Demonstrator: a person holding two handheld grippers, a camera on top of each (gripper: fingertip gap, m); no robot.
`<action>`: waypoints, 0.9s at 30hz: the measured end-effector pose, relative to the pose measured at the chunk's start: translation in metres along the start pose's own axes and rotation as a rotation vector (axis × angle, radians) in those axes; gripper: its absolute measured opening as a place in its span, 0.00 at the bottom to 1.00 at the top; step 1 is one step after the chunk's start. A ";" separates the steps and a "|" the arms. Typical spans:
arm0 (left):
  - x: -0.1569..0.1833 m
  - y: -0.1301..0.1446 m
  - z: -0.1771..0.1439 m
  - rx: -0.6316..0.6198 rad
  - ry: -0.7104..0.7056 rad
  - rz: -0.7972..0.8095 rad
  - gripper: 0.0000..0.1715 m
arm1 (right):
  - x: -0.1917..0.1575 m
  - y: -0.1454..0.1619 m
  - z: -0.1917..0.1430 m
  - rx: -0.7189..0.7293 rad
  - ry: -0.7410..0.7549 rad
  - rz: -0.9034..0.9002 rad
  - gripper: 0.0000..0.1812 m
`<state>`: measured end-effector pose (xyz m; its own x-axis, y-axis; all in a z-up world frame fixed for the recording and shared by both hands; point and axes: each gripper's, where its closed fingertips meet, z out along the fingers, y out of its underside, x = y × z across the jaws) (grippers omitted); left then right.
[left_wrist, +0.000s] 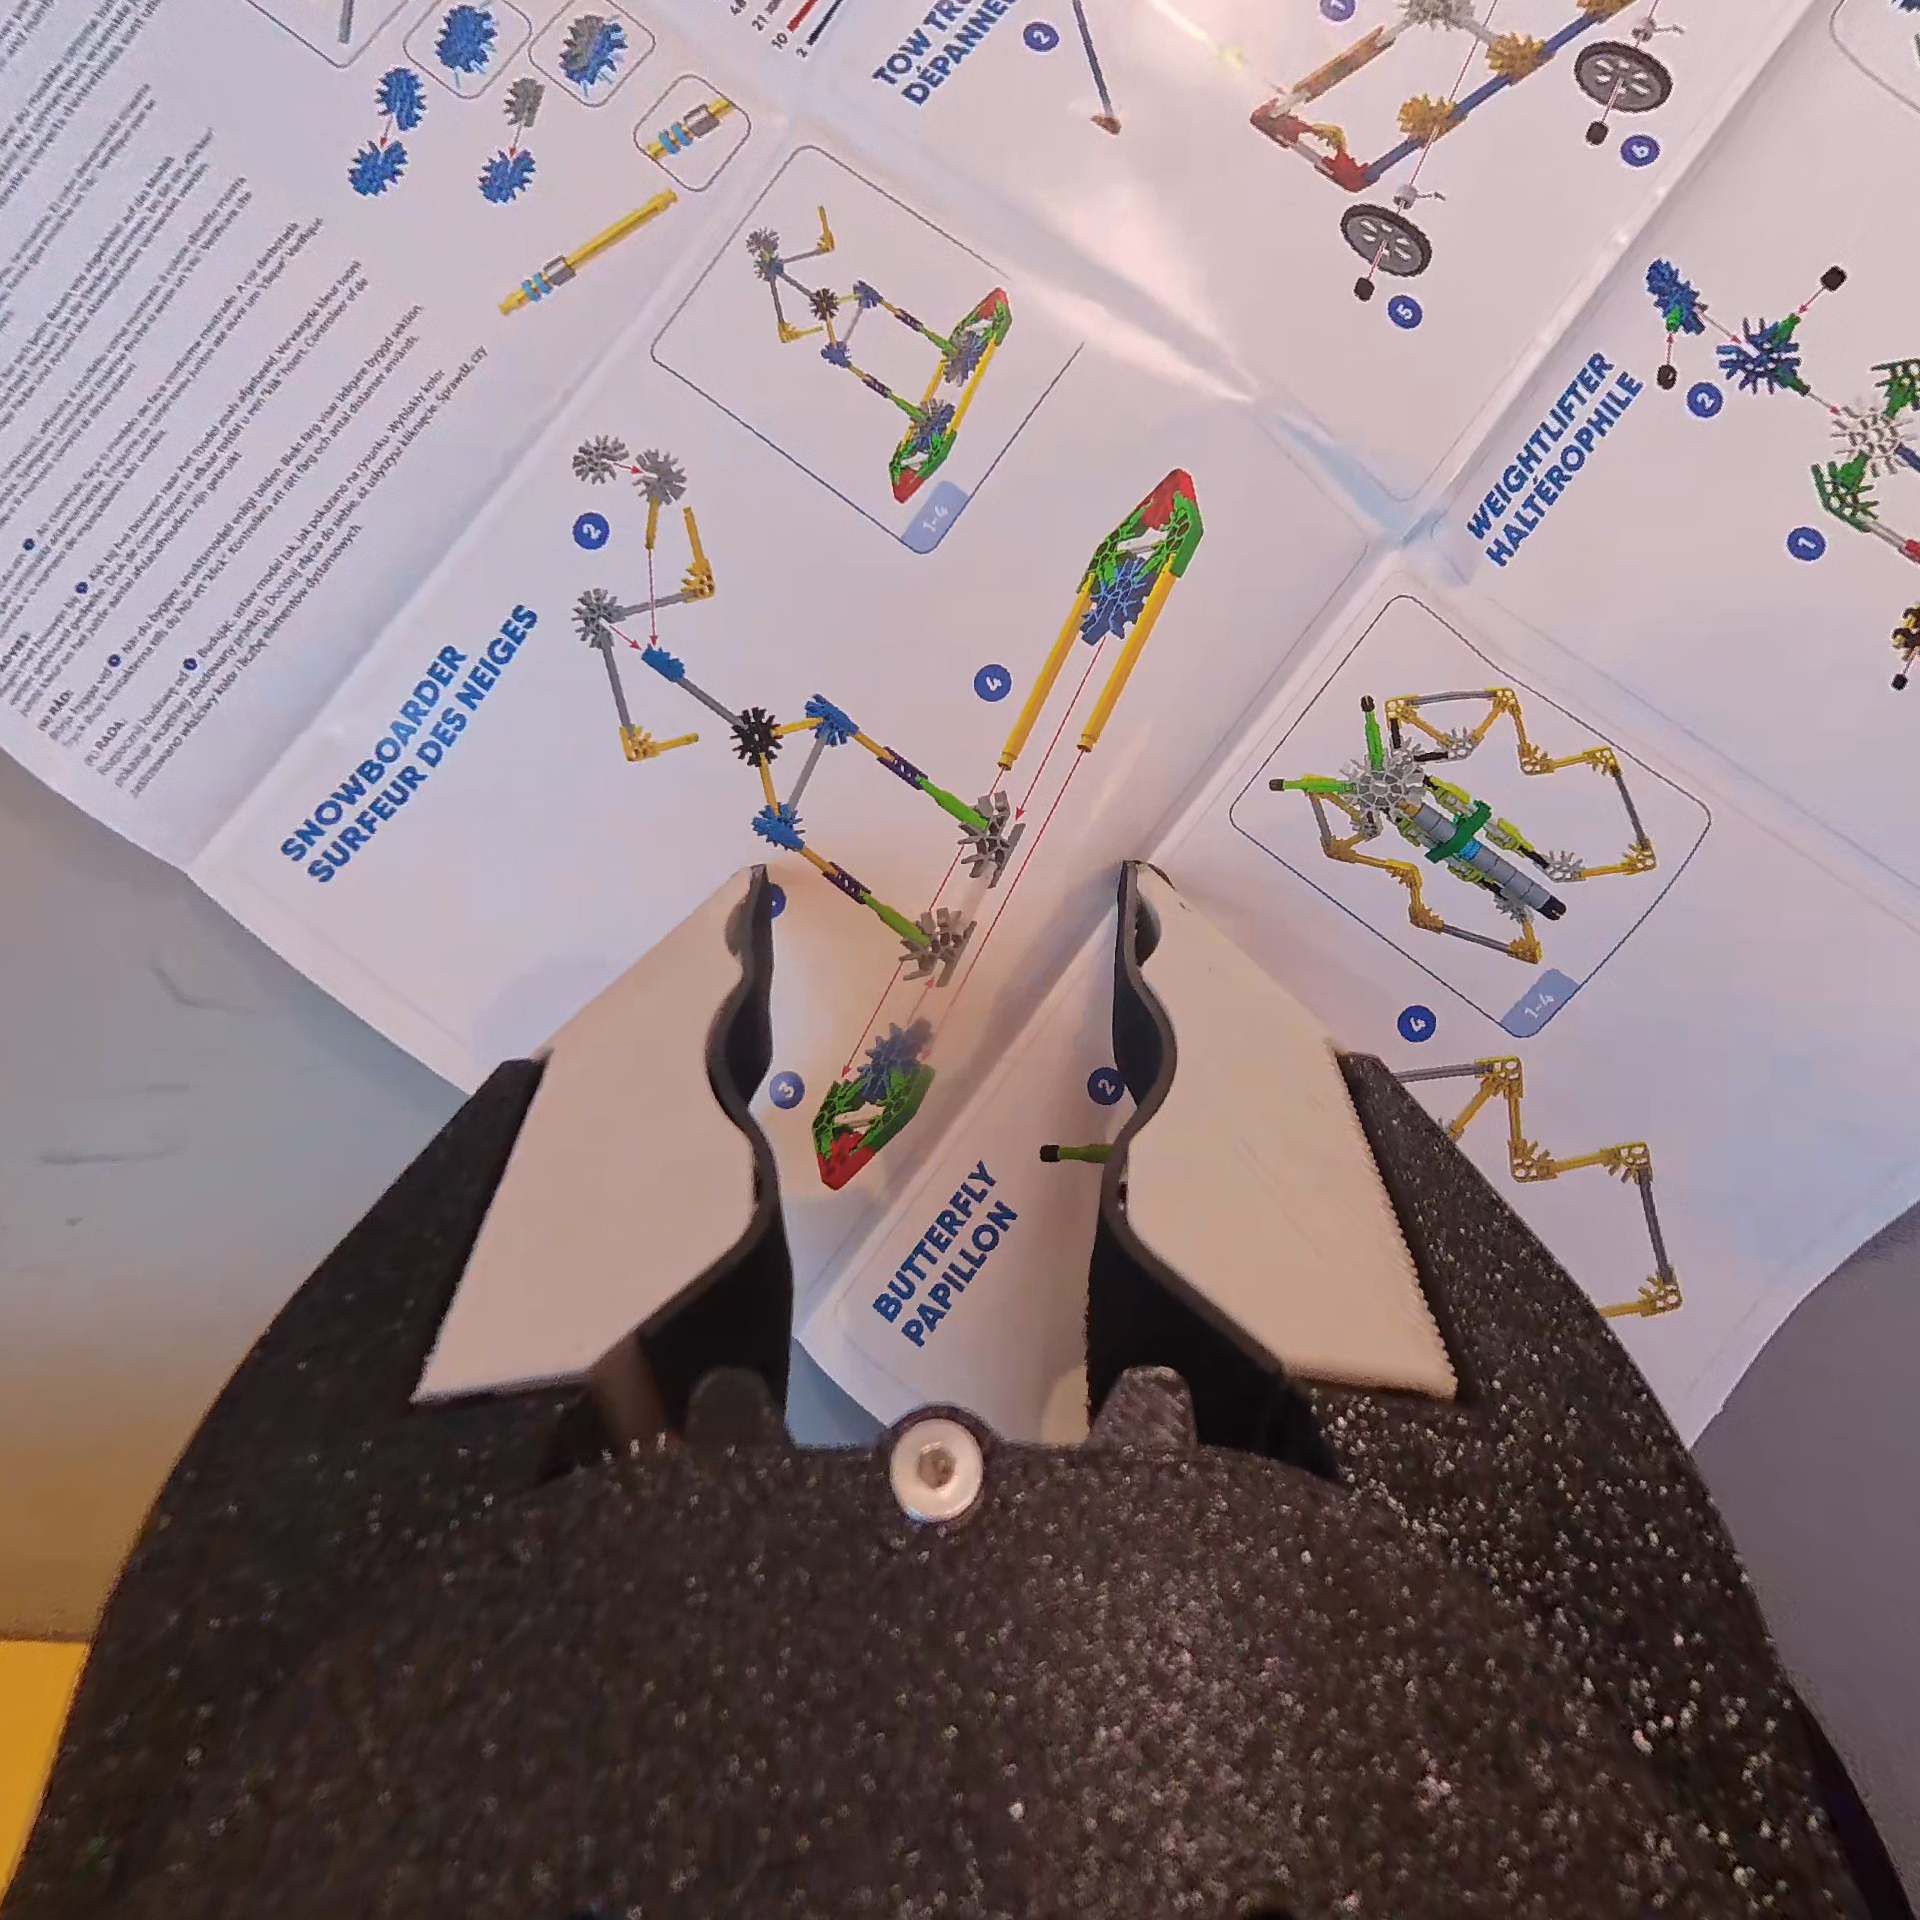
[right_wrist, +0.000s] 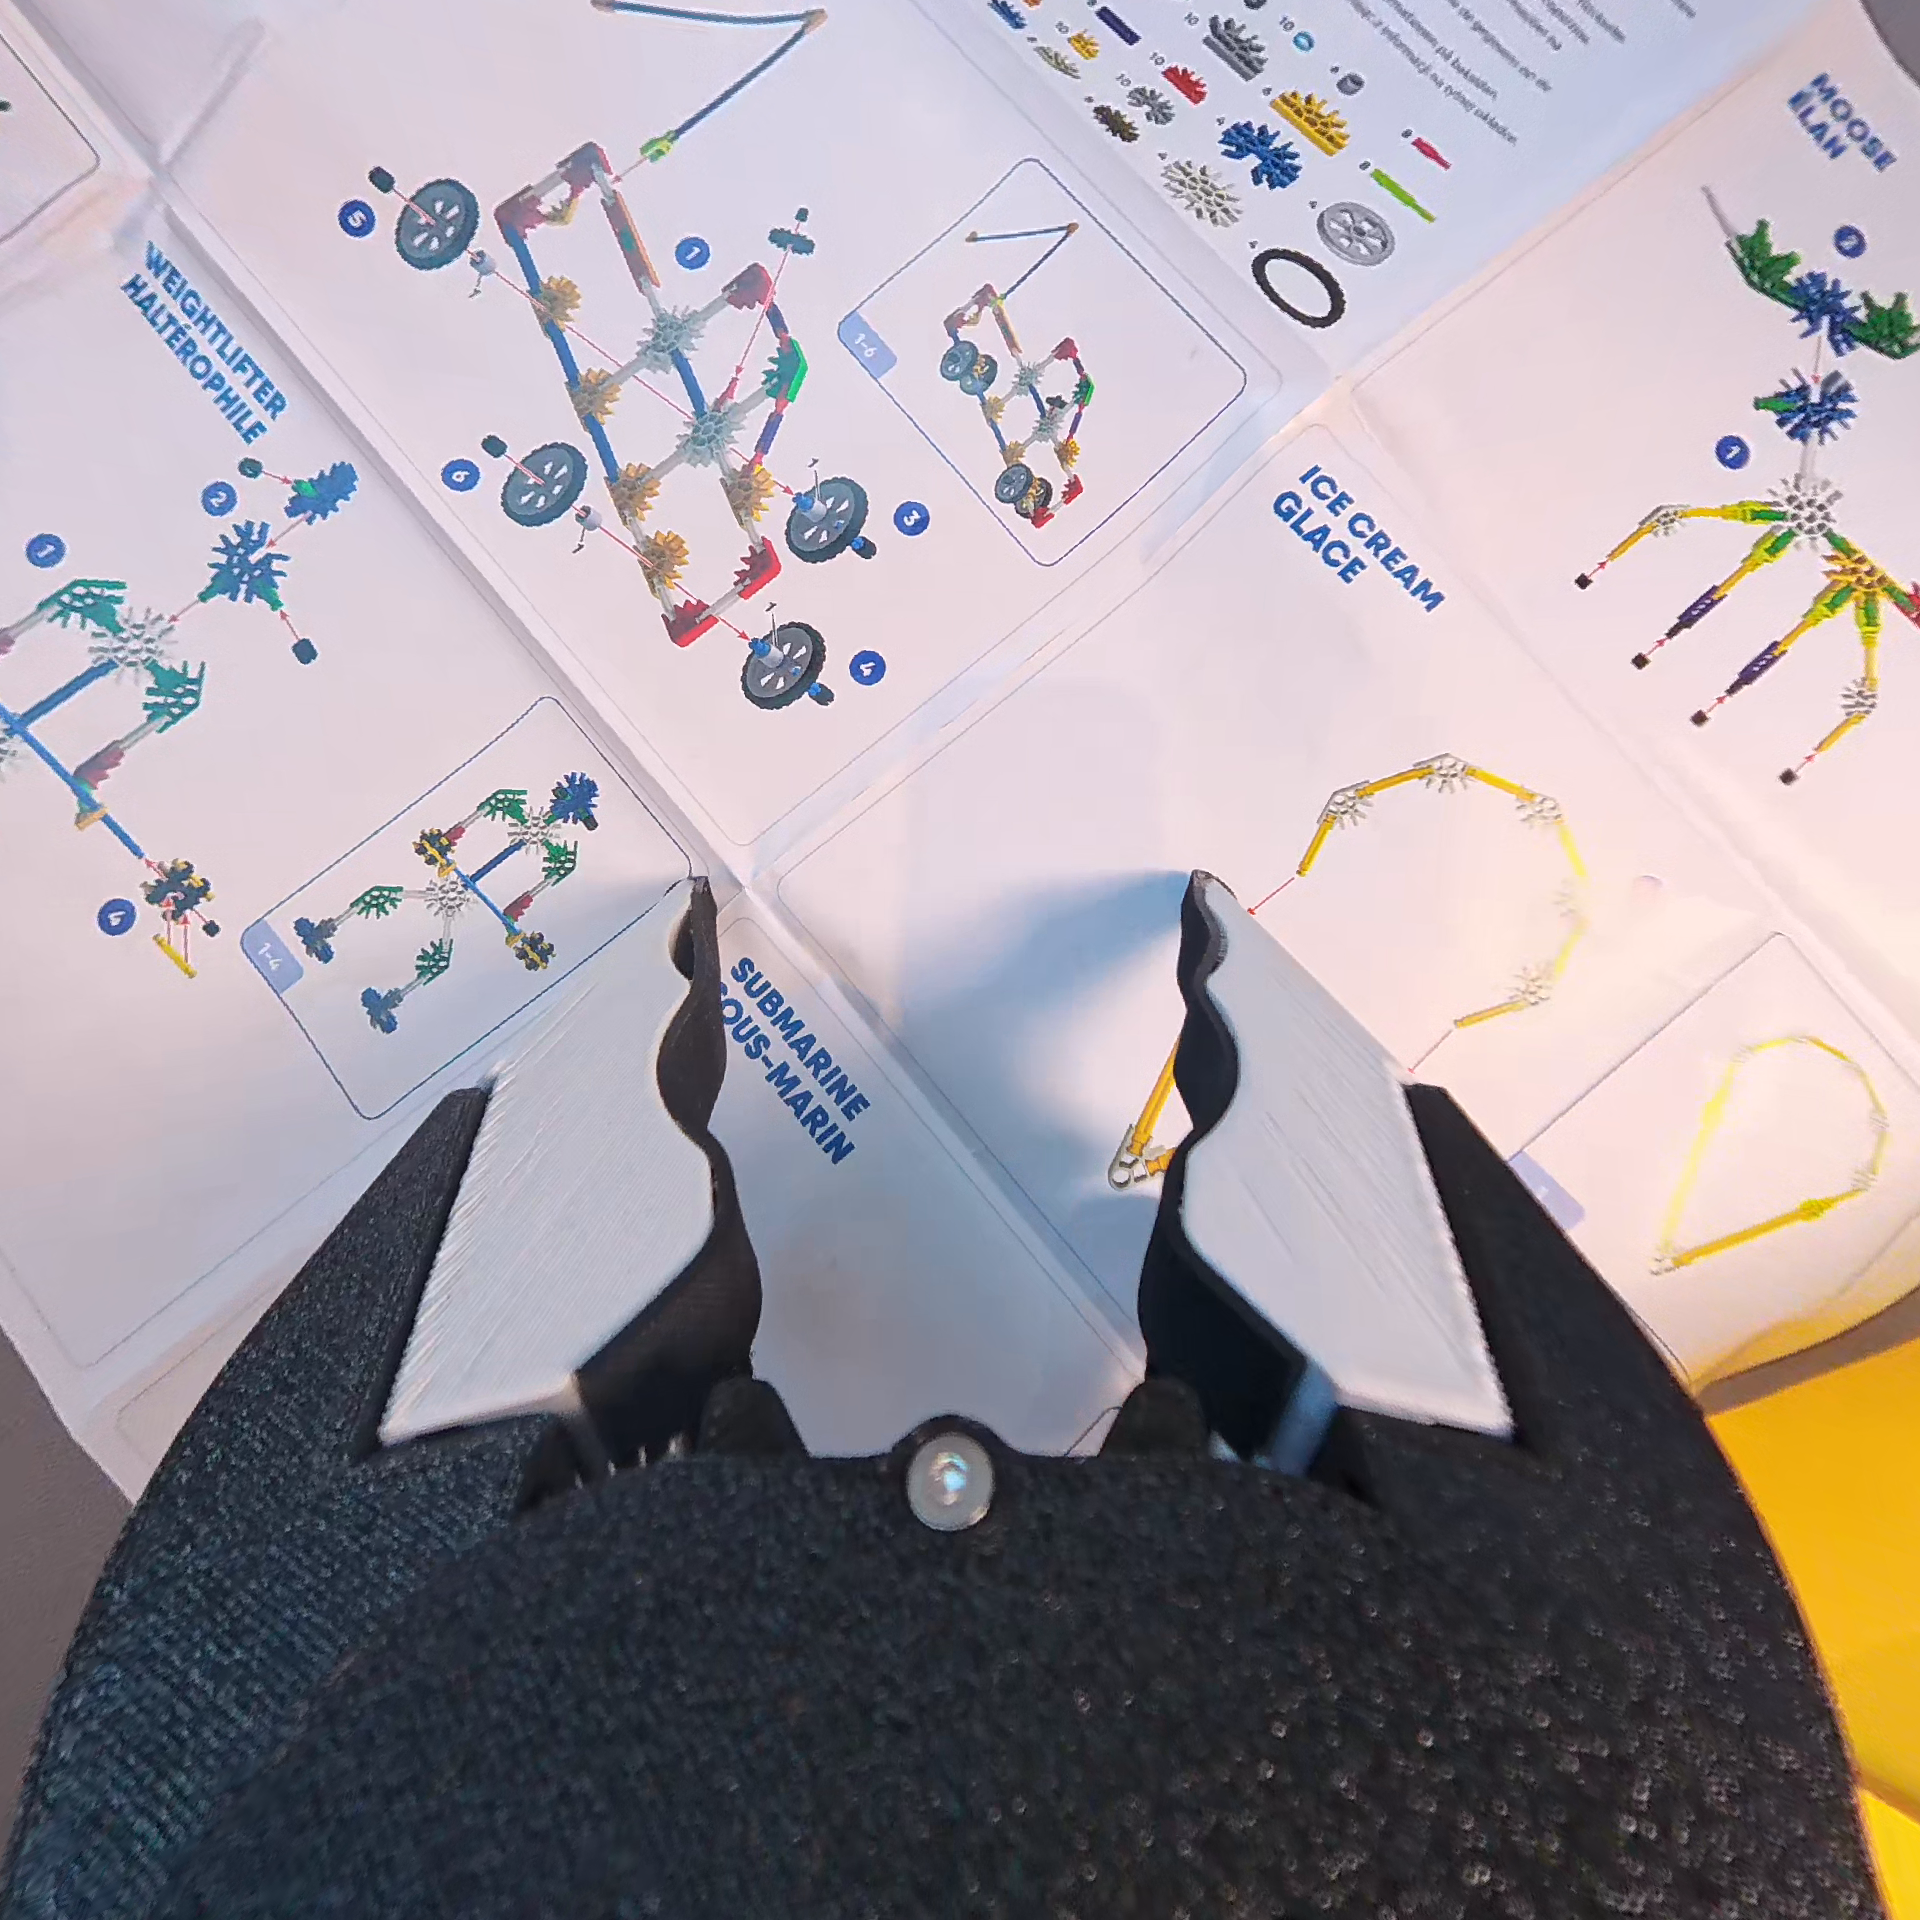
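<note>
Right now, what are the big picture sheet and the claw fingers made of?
The picture sheet looks like thin glossy paper: it shows fold creases and a soft sheen. The left claw has fingers that look like pale hard plastic with fine ridged lines, perhaps 3D printed, and wavy black inner pads, maybe rubber. The right claw looks the same. Both are open and empty.
</note>
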<state>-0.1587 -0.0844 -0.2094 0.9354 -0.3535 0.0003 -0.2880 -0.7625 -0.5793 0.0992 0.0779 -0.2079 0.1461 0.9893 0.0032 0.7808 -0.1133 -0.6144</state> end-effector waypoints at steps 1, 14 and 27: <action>-0.003 -0.001 0.001 0.002 -0.005 -0.005 0.37 | 0.000 -0.001 0.000 0.003 0.002 0.001 0.49; -0.024 -0.005 0.004 0.052 -0.049 -0.064 0.40 | -0.007 0.016 -0.013 -0.072 -0.027 -0.061 0.51; -0.038 -0.001 -0.007 0.099 -0.124 -0.095 0.42 | 0.000 0.010 -0.009 -0.021 -0.025 -0.014 0.48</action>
<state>-0.1953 -0.0745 -0.2033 0.9774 -0.2081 -0.0378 -0.1809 -0.7299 -0.6592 0.1123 0.0760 -0.2072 0.1203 0.9927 -0.0083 0.7953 -0.1014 -0.5977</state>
